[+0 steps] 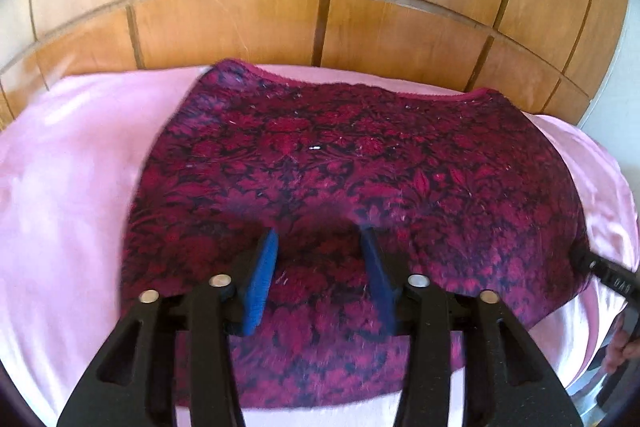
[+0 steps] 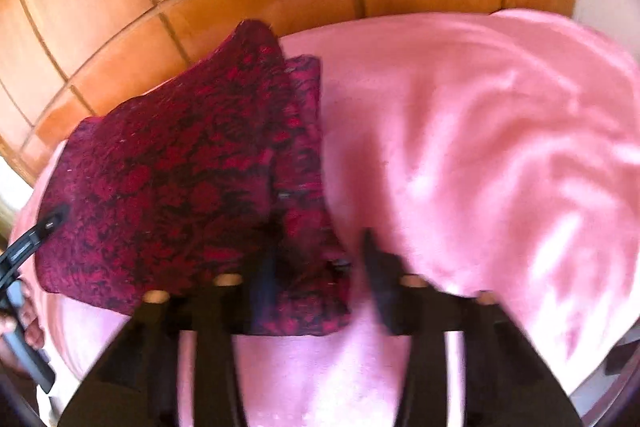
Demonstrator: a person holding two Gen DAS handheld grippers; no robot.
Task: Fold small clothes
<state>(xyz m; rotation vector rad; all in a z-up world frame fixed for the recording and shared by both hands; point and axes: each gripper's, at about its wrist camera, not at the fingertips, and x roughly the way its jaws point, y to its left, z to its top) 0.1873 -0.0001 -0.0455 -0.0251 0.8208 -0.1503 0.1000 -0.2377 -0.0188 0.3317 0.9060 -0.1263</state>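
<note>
Fingers (image 1: pixel 264 279) of the left gripper (image 1: pixel 320 247) stand spread wide over the crimson patterned garment (image 1: pixel 340 167), gripping nothing; whether the tips touch the cloth, I cannot tell. Both right gripper (image 2: pixel 316 251) fingers (image 2: pixel 378 279) are likewise released, straddling the garment's (image 2: pixel 180 179) near corner. It lies on a pink sheet (image 2: pixel 460 147) before a wooden panelled headboard (image 1: pixel 240 7).

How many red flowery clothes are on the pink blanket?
1. The red flowery garment lies spread on the pink blanket, near the wooden headboard. The left gripper hovers open over its near edge. More could be hidden under its folded layers.
</note>
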